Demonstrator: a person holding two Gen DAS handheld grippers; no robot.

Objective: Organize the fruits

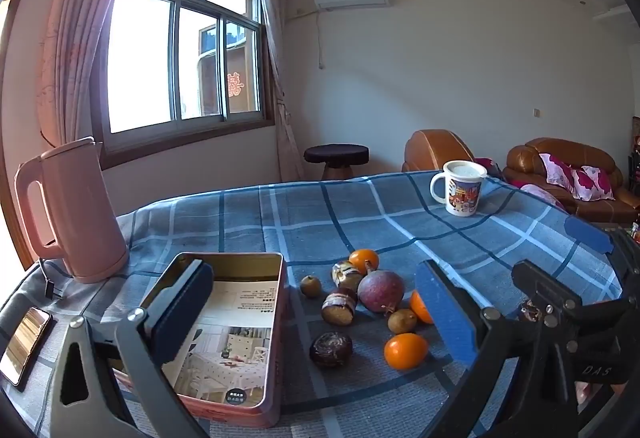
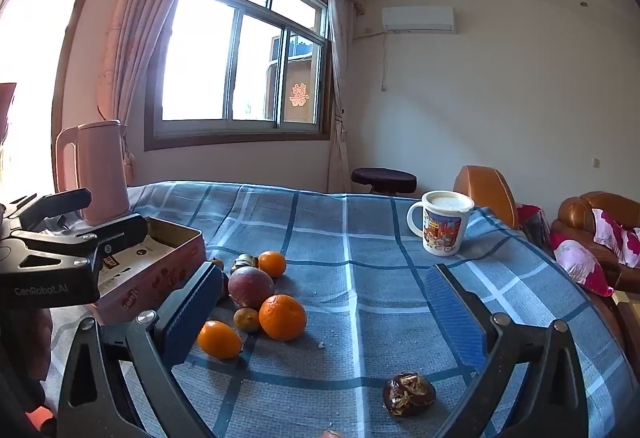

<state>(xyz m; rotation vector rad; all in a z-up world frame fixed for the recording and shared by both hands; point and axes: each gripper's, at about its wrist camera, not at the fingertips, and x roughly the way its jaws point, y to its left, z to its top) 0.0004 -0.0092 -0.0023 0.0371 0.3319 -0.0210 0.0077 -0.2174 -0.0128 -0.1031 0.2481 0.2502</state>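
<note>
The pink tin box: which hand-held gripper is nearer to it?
Left. The left hand-held gripper hovers open at the pink tin box, one finger over its interior. The right hand-held gripper is open beside it, past the oranges.

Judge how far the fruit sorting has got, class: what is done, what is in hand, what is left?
Done: nothing visible; the tin holds only a printed leaflet, no fruit. In hand: nothing; the left gripper and right gripper are both open and empty. Left: everything, including the oranges, the purple passion fruit and the dark fruit lying apart on the tablecloth.
</note>
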